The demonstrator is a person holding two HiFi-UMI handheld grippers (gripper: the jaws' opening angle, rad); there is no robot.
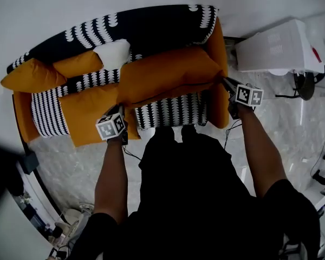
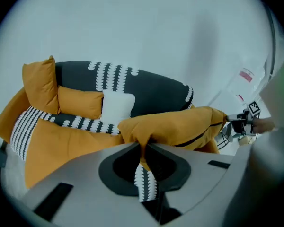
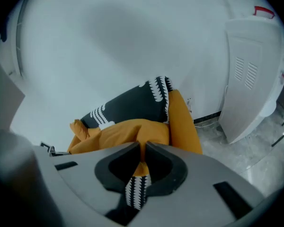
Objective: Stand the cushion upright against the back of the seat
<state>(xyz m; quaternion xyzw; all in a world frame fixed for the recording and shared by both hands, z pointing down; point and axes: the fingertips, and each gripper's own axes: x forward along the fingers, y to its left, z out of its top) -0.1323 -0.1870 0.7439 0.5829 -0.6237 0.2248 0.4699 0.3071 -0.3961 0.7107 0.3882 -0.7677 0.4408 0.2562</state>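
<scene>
A big orange cushion [image 1: 168,72] with a black-and-white patterned underside hangs lifted over the right half of the sofa seat, in front of the black patterned backrest [image 1: 151,28]. My left gripper [image 1: 121,109] is shut on its near left corner, and my right gripper [image 1: 225,82] is shut on its right corner. In the left gripper view the jaws [image 2: 143,148] pinch orange and patterned cloth of the cushion [image 2: 180,126]. The right gripper view shows the same pinch [image 3: 143,151] on the cushion [image 3: 128,131], which tilts with its far edge toward the backrest.
The sofa's left half holds an orange pillow [image 1: 32,75], a smaller orange one [image 1: 78,64], a white one [image 1: 115,53] and a flat orange seat cushion [image 1: 89,112]. An orange armrest [image 1: 219,42] bounds the right side. A white appliance [image 1: 276,47] stands beyond it.
</scene>
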